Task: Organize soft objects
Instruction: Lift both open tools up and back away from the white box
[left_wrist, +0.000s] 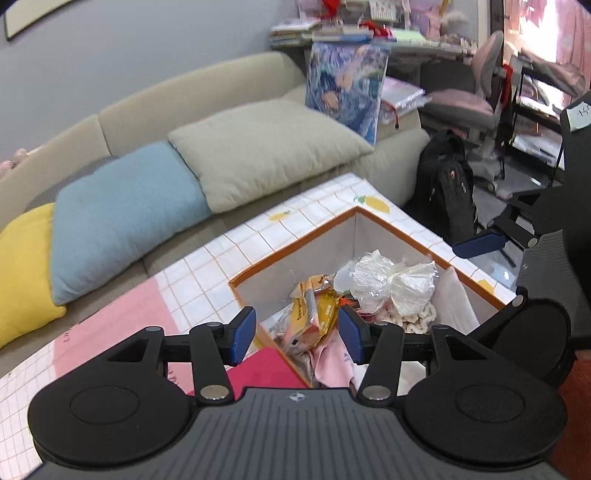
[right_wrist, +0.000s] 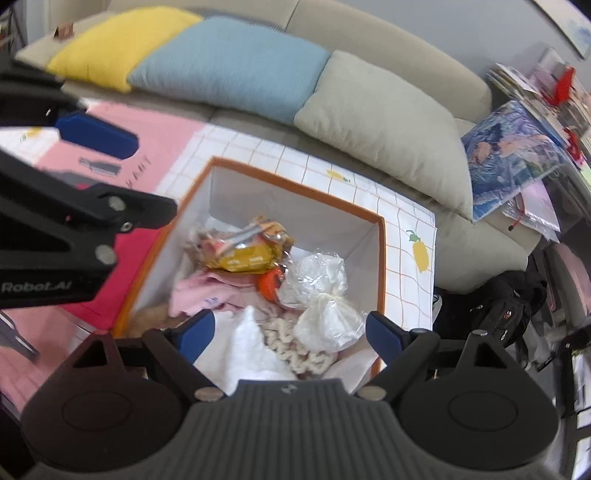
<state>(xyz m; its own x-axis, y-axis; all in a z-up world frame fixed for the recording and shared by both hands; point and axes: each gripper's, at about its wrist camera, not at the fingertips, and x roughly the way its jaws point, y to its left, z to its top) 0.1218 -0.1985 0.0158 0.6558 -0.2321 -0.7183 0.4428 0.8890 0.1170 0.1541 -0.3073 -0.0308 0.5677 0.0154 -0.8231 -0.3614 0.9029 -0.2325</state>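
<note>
An orange-rimmed fabric bin (left_wrist: 295, 246) (right_wrist: 382, 258) stands on a checked tablecloth. It holds soft things: a yellow snack bag (left_wrist: 317, 314) (right_wrist: 245, 253), a clear plastic bag of white stuff (left_wrist: 391, 284) (right_wrist: 321, 291), pink cloth (left_wrist: 332, 363) (right_wrist: 201, 291), a cream knit (right_wrist: 295, 347) and white cloth (right_wrist: 255, 350). My left gripper (left_wrist: 297, 334) is open and empty, over the bin's near edge. My right gripper (right_wrist: 288, 332) is open and empty, above the bin's contents. The left gripper also shows at the left of the right wrist view (right_wrist: 74, 177).
A beige sofa (left_wrist: 192, 96) carries yellow (left_wrist: 22, 269), blue (left_wrist: 122, 214) and beige (left_wrist: 266, 147) cushions behind the table. A black backpack (left_wrist: 443, 184) sits on the floor to the right. A pink mat (right_wrist: 155, 140) lies beside the bin.
</note>
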